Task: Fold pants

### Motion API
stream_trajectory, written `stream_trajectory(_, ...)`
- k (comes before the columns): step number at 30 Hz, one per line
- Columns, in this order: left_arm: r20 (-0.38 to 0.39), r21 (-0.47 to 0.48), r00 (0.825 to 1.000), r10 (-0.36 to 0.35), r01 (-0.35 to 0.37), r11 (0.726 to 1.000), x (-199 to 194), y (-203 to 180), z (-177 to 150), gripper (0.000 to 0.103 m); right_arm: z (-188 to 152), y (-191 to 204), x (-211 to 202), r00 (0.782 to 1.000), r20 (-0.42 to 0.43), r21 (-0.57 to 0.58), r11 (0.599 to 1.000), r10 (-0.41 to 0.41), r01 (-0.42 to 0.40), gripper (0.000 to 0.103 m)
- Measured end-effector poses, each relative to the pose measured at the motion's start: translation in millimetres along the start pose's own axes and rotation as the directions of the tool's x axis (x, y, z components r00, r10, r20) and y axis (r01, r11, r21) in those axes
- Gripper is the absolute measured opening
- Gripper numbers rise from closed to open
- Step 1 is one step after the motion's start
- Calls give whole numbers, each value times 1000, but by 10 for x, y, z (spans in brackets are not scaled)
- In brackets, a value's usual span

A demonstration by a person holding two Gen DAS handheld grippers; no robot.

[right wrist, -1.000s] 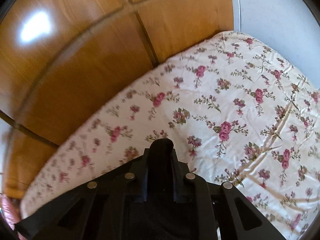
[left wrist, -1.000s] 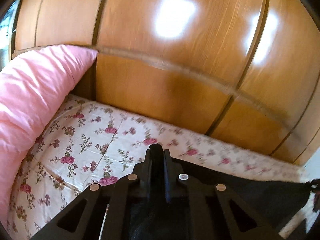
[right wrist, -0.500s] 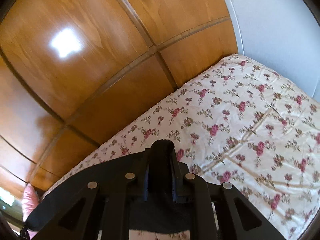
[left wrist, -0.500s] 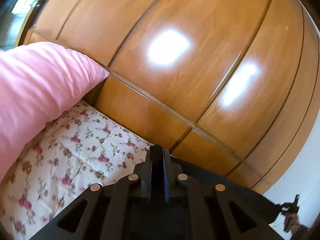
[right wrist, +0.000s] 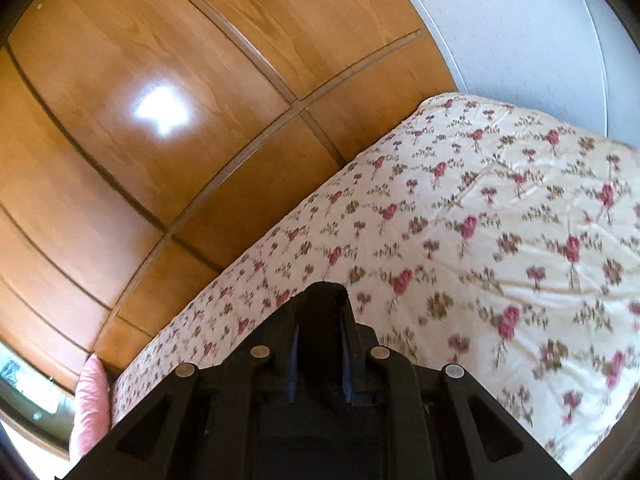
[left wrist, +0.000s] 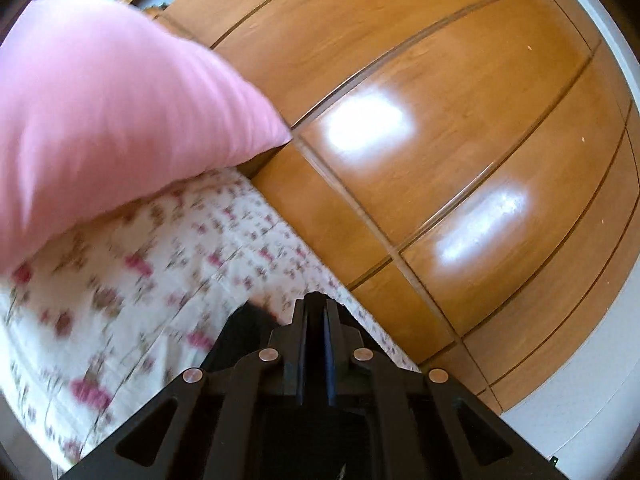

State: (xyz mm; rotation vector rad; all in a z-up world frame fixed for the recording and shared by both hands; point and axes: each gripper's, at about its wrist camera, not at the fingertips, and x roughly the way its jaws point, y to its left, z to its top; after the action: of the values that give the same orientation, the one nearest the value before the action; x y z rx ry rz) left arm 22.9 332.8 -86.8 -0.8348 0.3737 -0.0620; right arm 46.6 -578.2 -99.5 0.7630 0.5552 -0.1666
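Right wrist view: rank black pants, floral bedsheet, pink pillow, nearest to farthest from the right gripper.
1. Black pants fabric, pinched between the fingers of the right gripper.
2. Cream floral bedsheet, spread just beyond the fingertips, ahead and to the right.
3. Pink pillow, far lower left, at the bed's far end by the wooden wardrobe.

Both tongs point(left wrist: 316, 312) point(right wrist: 326, 300) are matte black with round silver screws.
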Motion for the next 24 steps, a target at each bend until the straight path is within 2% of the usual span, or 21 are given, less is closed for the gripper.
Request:
stream_trajectory(8,-6,-102,1000,16,-17,995,-156,335,-280,7,-421,-359,-163,1000,10,100,995,17,-18,17)
stream_trajectory(12,-6,-108,1000,25,-26,994,-221,405,-377,7,-582,-378,-200,1000,-10,92,996,-18,19,22)
stream_trajectory(14,-15,-110,999,35,-36,993,-234,420,-424,8,-661,-363,-279,998,7,80,995,-67,67,29)
stream_trajectory(15,-23,-118,999,46,-48,992,-238,433,-436,8,-698,-349,-331,995,22,77,992,-97,95,39)
stream_trajectory(16,-24,-132,998,53,-56,990,-253,454,-447,8,-733,-341,-394,991,42,84,989,-128,124,54)
stream_trajectory(17,-15,-152,998,60,-62,986,-282,479,-451,12,-781,-325,-490,987,76,104,985,-145,137,58)
stream_trajectory(18,-2,-183,998,68,-67,981,-322,519,-453,14,-817,-316,-581,984,114,125,984,-138,124,60)
stream_trajectory(20,24,-262,997,70,-62,963,-405,609,-450,26,-893,-304,-743,976,171,172,979,-138,108,64)
stream_trajectory(21,32,-292,997,65,-53,955,-436,640,-449,28,-933,-287,-811,971,187,194,975,-147,110,70)
stream_trajectory(22,36,-318,997,65,-50,947,-471,653,-448,29,-964,-264,-862,969,189,215,970,-157,116,71)
stream_trajectory(24,30,-338,997,67,-53,940,-525,613,-448,30,-983,-187,-905,980,162,227,971,-112,74,71)
